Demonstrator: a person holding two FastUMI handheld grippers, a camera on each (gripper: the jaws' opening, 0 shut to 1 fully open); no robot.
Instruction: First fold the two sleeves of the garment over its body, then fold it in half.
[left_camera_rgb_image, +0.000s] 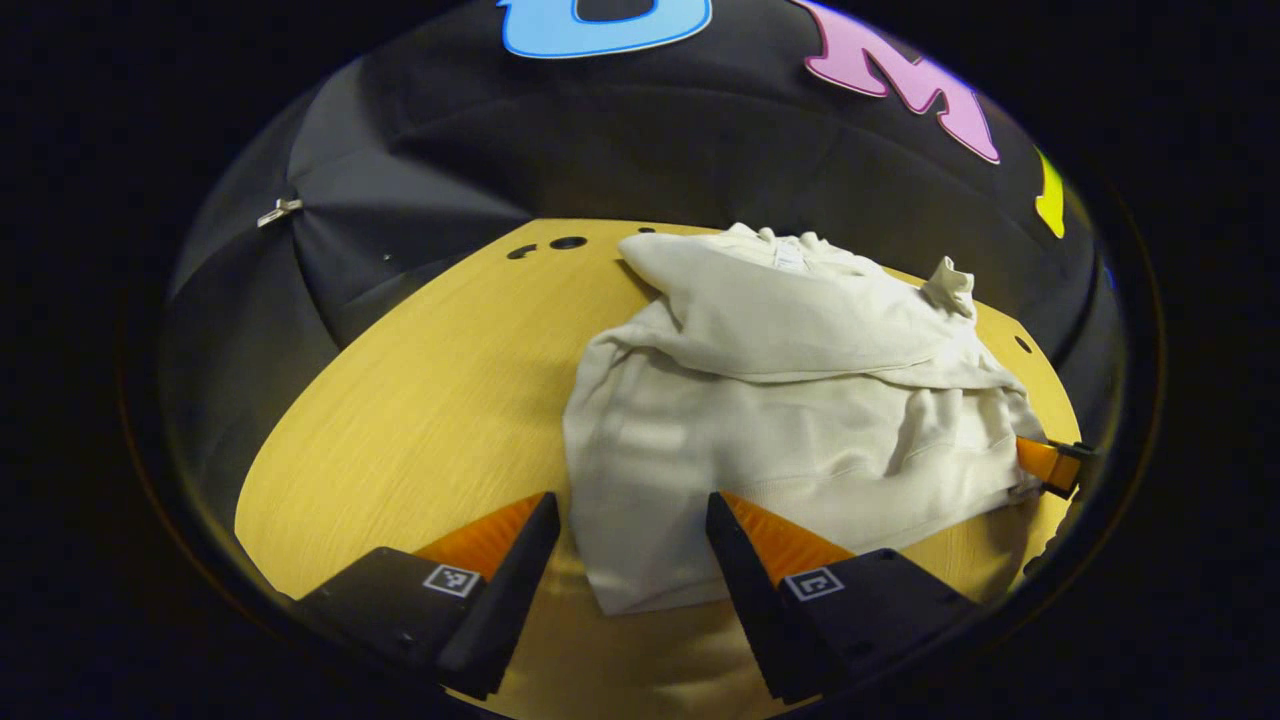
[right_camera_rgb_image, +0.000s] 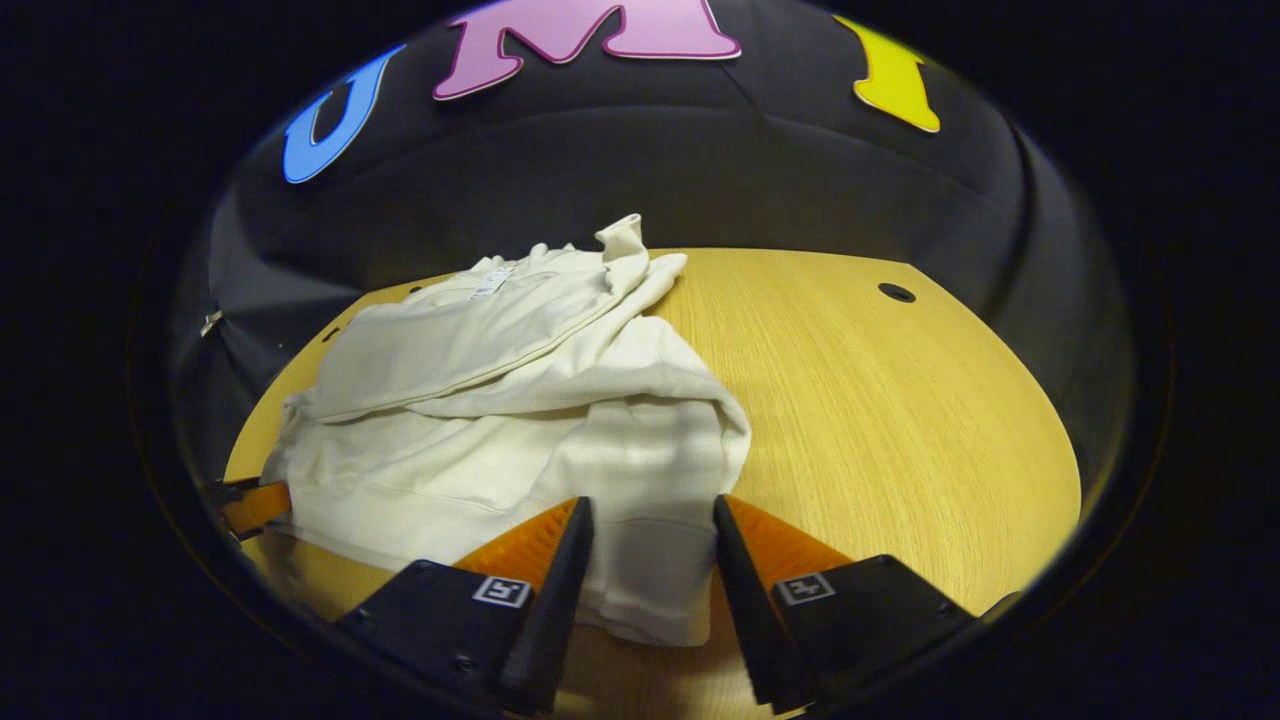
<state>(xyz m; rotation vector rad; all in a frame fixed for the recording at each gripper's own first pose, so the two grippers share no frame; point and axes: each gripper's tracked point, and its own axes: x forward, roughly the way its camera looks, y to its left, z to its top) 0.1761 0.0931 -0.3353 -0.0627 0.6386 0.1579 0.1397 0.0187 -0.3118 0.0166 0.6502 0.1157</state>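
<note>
A cream long-sleeved garment (left_camera_rgb_image: 780, 400) lies on the wooden table (left_camera_rgb_image: 420, 400), collar toward the far wall. Both sleeves are laid across its body, and one cuff (left_camera_rgb_image: 950, 282) sticks up at the far right. My left gripper (left_camera_rgb_image: 631, 500) is open, its fingers either side of the near-left hem corner. In the right gripper view the garment (right_camera_rgb_image: 480, 400) fills the left half of the table (right_camera_rgb_image: 880, 420). My right gripper (right_camera_rgb_image: 650, 500) is open astride the near-right hem corner. Each view catches the other gripper at the opposite hem corner: the right gripper (left_camera_rgb_image: 1050, 465) and the left gripper (right_camera_rgb_image: 250, 505).
The black cloth wall closes in the table's far side and left, with a metal clip (left_camera_rgb_image: 280, 210) on it. Small holes (left_camera_rgb_image: 567, 242) mark the tabletop near the far edge, another hole (right_camera_rgb_image: 896, 292) at the far right. Bare wood lies on both sides of the garment.
</note>
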